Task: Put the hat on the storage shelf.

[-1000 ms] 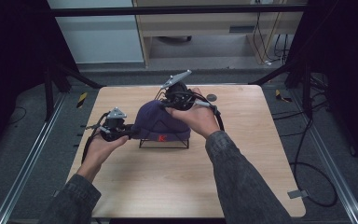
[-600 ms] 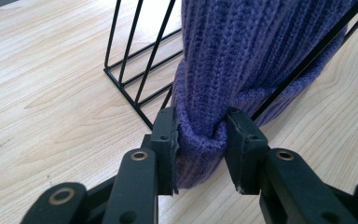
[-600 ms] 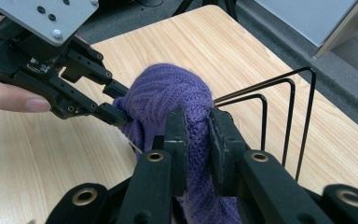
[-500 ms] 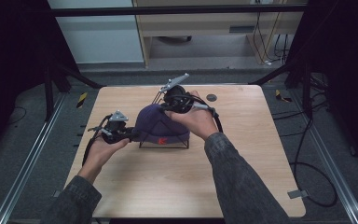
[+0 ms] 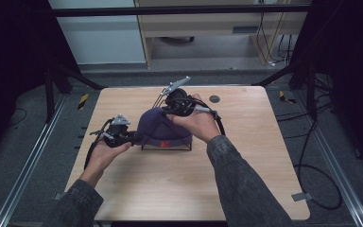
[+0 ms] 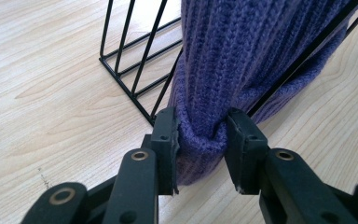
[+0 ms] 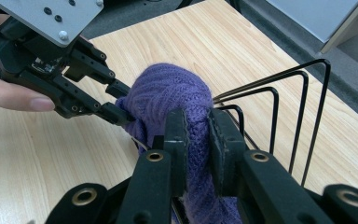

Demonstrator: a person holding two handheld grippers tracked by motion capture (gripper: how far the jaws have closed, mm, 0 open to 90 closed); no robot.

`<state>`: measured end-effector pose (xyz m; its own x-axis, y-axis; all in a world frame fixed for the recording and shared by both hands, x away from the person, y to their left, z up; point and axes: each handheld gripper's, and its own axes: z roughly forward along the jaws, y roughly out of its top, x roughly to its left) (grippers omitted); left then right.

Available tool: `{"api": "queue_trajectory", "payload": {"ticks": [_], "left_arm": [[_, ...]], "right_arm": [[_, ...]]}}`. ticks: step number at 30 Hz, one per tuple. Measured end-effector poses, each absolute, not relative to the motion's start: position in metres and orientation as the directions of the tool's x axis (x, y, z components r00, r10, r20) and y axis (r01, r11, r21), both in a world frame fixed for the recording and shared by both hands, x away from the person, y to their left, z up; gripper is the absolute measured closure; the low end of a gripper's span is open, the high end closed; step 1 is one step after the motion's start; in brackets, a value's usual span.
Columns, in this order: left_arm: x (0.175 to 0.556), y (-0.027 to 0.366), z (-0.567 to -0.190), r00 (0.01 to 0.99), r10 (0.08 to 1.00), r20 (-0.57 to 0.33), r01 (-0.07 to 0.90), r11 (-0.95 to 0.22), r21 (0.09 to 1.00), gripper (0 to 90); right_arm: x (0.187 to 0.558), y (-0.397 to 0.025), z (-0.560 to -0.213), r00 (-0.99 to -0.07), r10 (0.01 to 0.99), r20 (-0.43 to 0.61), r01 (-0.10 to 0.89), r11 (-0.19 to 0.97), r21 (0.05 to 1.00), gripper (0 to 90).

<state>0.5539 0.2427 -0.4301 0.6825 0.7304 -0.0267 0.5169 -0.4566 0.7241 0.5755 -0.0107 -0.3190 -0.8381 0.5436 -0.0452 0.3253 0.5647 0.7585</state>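
At the middle of the counter [image 5: 179, 184], a purple knit hat [image 5: 158, 127] drapes over a black wire rack [image 5: 170, 145] — the left gripper [image 6: 200, 140] pinches a bunched fold at its lower edge, and the right gripper [image 7: 196, 135] is clamped on the knit up top — both tight.

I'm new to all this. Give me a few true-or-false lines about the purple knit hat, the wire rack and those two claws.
1. Both claws pinch the purple knit hat. True: the left claw and the right claw each clamp a fold.
2. The hat lies flat on the table. False: it is draped over the black wire rack.
3. The rack is white plastic. False: it is thin black wire.
4. The table is pale wood. True.
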Motion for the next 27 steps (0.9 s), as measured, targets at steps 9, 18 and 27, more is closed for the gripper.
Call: {"api": "queue_trajectory", "payload": {"ticks": [9,18,27], "left_arm": [[0.5533,0.2425,-0.4341,0.682,0.731,-0.033,0.522,-0.455,0.721,66.2],[0.5525,0.2423,-0.435,0.681,0.732,-0.032,0.527,-0.459,0.715,65.7],[0.5525,0.2419,-0.4382,0.678,0.735,-0.036,0.533,-0.457,0.712,64.0]], "right_arm": [[0.5752,-0.01,-0.321,-0.84,0.541,-0.045,0.329,0.574,0.75,78.4],[0.5752,-0.0096,-0.3229,-0.84,0.541,-0.044,0.332,0.576,0.747,77.8],[0.5745,-0.0095,-0.325,-0.84,0.542,-0.041,0.336,0.578,0.743,76.0]]}}
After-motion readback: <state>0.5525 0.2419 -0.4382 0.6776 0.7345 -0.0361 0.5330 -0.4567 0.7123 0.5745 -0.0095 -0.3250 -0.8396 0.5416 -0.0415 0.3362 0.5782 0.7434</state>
